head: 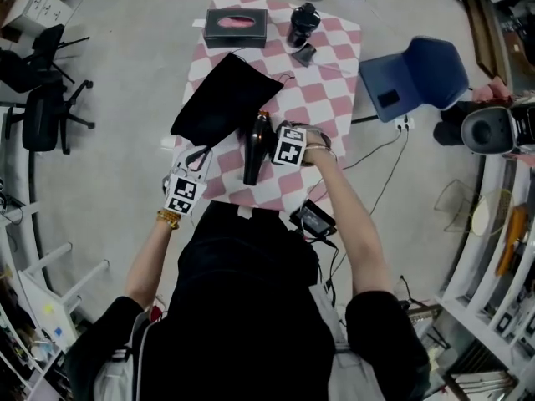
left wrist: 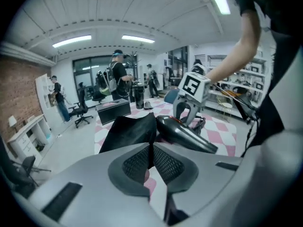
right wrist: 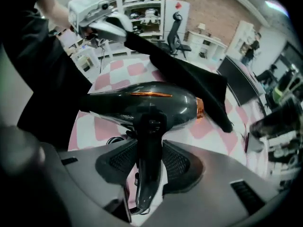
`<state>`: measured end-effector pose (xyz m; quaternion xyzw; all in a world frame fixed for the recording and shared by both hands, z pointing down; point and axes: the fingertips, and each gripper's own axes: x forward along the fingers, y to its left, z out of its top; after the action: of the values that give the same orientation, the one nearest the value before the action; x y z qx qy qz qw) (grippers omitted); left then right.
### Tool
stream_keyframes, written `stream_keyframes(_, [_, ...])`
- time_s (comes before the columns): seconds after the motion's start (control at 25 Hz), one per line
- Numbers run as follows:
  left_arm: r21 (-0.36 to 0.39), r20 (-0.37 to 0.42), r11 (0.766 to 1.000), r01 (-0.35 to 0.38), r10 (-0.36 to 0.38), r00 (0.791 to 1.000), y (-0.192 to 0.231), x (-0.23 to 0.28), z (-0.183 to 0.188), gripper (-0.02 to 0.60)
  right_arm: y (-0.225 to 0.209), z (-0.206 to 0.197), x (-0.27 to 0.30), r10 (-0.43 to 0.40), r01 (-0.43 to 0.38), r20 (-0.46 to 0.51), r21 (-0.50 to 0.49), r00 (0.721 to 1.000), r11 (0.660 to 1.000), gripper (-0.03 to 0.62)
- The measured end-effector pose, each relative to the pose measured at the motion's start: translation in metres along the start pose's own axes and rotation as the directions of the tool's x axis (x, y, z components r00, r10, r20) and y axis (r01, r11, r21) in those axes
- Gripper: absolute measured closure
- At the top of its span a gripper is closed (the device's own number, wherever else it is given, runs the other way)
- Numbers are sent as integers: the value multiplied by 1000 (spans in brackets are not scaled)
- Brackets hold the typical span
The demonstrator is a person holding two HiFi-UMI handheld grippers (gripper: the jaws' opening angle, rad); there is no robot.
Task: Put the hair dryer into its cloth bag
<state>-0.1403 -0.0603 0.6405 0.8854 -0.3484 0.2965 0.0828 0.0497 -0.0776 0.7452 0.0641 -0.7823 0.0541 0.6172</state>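
Two hand-held grippers line up a hair dryer (head: 254, 150) with its cloth bag (head: 224, 100) on a chequered table (head: 336, 80)

In the head view the left gripper (head: 199, 156), at the table's lower left, is clamped on an edge of the black bag, which runs up toward the upper centre of the frame; the right gripper (head: 272, 143) grasps the dryer by its handle at mid-frame, just beside the bag's lower right edge. The dryer is glossy dark grey, with a copper ring at one end of the barrel and a copper stripe along it. The step would likely go best with the left gripper lifting its pinched edge so the mouth gapes, while the right feeds the barrel in first and holds firm, since the smooth handle could twist between the pads; whether the pinched edge is the bag's mouth cannot be told
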Motion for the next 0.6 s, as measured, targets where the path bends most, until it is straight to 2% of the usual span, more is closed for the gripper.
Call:
stream_keyframes(0.08, [121, -38, 991, 54, -50, 998, -15, -15, -21, 548, 2, -33, -6, -12, 16, -28, 143, 1000, 990, 425])
stream_keyframes(0.16, [265, -123, 957, 118, -88, 988, -28, -29, -55, 548, 4, -58, -12, -23, 32, -34, 281, 999, 959, 425])
stream_keyframes(0.24, [369, -231, 912, 179, -97, 968, -34, -39, -97, 548, 8, -82, -21, -32, 50, -51, 411, 998, 910, 425])
stream_keyframes(0.28, [377, -269, 904, 200, -100, 958, -33, -44, -115, 548, 12, -96, -26, -29, 64, -81, 475, 996, 878, 425])
stream_keyframes(0.32, [350, -285, 912, 213, -113, 952, -32, -49, -127, 546, 16, -109, -30, -25, 79, -109, 531, 994, 844, 425])
stream_keyframes(0.36, [293, -281, 931, 218, -134, 950, -30, -55, -131, 546, 21, -117, -33, -20, 84, -117, 575, 993, 814, 424])
stream_keyframes(0.4, [219, -258, 952, 215, -156, 953, -27, -60, -127, 534, 25, -117, -32, -15, 64, -86, 606, 996, 793, 424])
stream_keyframes(0.44, [140, -224, 969, 205, -171, 960, -24, -64, -118, 499, 29, -107, -29, -9, 11, -7, 624, 1000, 781, 424])
stream_keyframes(0.52, [3, -146, 987, 163, -161, 976, -15, -69, -88, 451, 31, -82, -20, -16, -98, 178, 611, 984, 785, 424])
stream_keyframes(0.6, [-81, -76, 990, 118, -124, 989, -4, -66, -51, 448, 26, -77, -16, -45, -103, 234, 584, 971, 805, 422])
